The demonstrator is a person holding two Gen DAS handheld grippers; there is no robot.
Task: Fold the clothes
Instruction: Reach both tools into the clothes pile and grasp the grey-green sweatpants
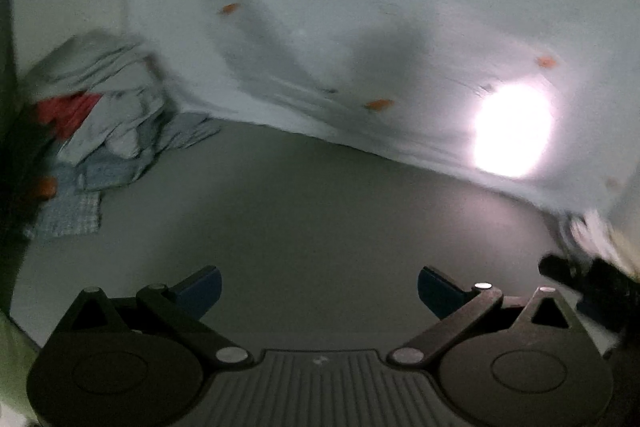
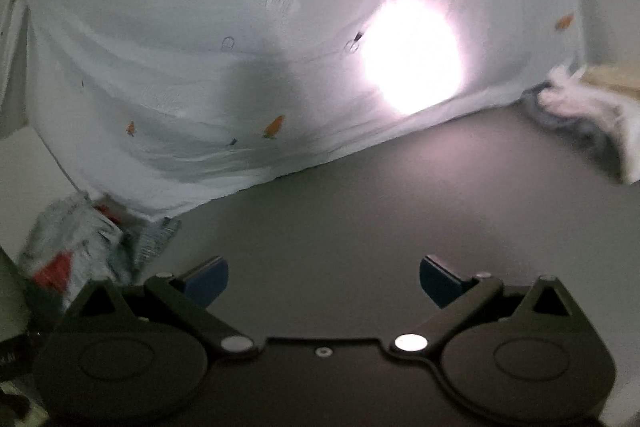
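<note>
Shirt (image 1: pixel 360 7) is the whole story here: pale, thin cloth with little orange carrot prints, spread like a curtain straight ahead of both grippers, its lower hem running across the view just above the grey counter (image 1: pixel 300 219). From the left gripper (image 1: pixel 320 287) the hem slopes down toward the right; from the right gripper (image 2: pixel 324 281) it slopes down toward the left, so I'd guess each gripper sits near its own end of the hem and the long axis runs side to side between them. Both are spread wide with nothing between the blue pads, low over bare counter and clear of the cloth. Something dark pokes in at the lower right of the left view (too blurry to say what). A bright light (image 2: pixel 412 55) glows through the fabric, so it's hanging or being held up somehow, though I can't see by what. Neither gripper looks clearly nearer to me. Next move probably means going forward to the hem, each toward its own corner. Off to the left there's a laundry pile (image 1: pixel 92 131) with a red piece in it, and another rumpled heap (image 2: pixel 588 115) at far right.
</note>
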